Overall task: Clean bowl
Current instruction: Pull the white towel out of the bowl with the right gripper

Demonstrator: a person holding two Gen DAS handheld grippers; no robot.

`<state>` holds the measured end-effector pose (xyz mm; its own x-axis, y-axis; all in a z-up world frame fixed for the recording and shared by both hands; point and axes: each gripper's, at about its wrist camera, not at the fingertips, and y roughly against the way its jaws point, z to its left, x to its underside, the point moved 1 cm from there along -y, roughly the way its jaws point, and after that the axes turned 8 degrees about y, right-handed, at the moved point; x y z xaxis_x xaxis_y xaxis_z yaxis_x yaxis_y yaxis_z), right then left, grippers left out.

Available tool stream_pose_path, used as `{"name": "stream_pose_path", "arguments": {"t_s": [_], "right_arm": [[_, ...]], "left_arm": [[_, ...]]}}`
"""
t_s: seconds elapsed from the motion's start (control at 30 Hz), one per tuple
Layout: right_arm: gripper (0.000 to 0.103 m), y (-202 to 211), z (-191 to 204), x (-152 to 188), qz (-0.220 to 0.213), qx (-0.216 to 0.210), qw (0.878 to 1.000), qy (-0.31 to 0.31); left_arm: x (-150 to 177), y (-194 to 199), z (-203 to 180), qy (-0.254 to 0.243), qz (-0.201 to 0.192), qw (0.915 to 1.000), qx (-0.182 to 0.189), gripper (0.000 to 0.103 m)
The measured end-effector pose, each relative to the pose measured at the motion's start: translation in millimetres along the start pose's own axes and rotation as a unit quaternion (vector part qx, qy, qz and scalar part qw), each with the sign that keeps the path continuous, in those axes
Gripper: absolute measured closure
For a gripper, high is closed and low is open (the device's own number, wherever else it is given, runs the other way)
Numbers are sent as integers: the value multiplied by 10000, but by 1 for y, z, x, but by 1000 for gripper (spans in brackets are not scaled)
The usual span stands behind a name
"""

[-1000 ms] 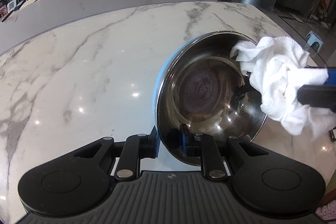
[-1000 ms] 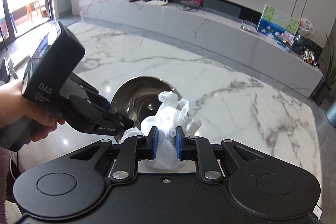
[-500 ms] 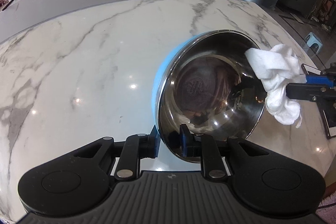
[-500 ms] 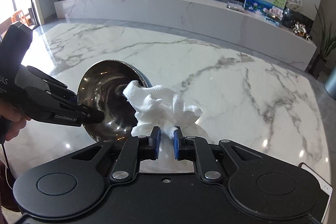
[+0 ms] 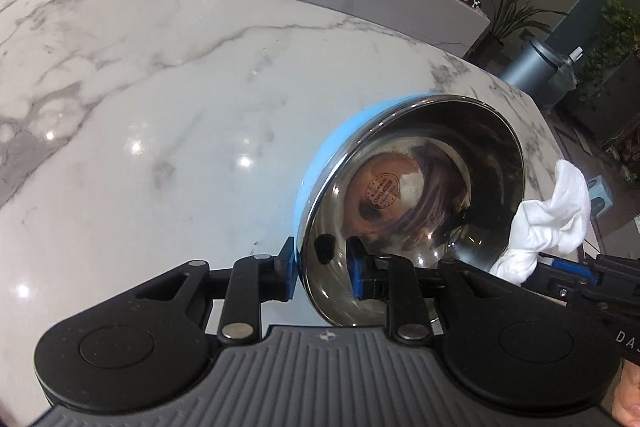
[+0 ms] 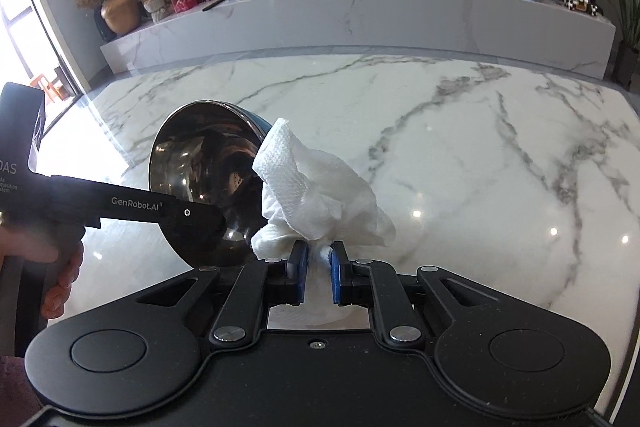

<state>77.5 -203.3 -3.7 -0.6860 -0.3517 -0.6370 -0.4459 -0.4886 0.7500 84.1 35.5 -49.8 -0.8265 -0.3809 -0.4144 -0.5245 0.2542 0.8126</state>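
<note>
Left gripper point(image 5: 322, 273) angled down, fingers clamping tilted bowl point(image 5: 420, 199) rim; right gripper point(image 6: 318, 267) fingers pinching paper towel point(image 6: 316, 195).

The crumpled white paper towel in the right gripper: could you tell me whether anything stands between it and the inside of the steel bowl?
Nothing visible does. The crumpled white paper towel, pinched in the right gripper, sits just beside the open mouth of the tilted steel bowl with the blue outside. The left gripper clamps the bowl's lower rim, clear of the opening.
</note>
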Motion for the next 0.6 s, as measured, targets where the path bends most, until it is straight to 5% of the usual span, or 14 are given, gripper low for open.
{"name": "stream_pose_path", "arguments": {"t_s": [0.23, 0.5, 0.57, 0.6], "right_arm": [[93, 20, -1, -2, -123, -599, 9977, -298], [91, 14, 8, -2, -29, -156, 9998, -70], [82, 17, 12, -3, -171, 10, 9998, 46], [66, 19, 13, -3, -252, 83, 9996, 104]], "left_arm": [[-6, 1, -4, -21, 389, 9986, 353, 83], [-8, -10, -4, -78, 349, 9993, 63, 85], [-7, -9, -5, -115, 339, 9994, 38, 85], [-6, -8, -5, -130, 343, 9993, 33, 85]]}}
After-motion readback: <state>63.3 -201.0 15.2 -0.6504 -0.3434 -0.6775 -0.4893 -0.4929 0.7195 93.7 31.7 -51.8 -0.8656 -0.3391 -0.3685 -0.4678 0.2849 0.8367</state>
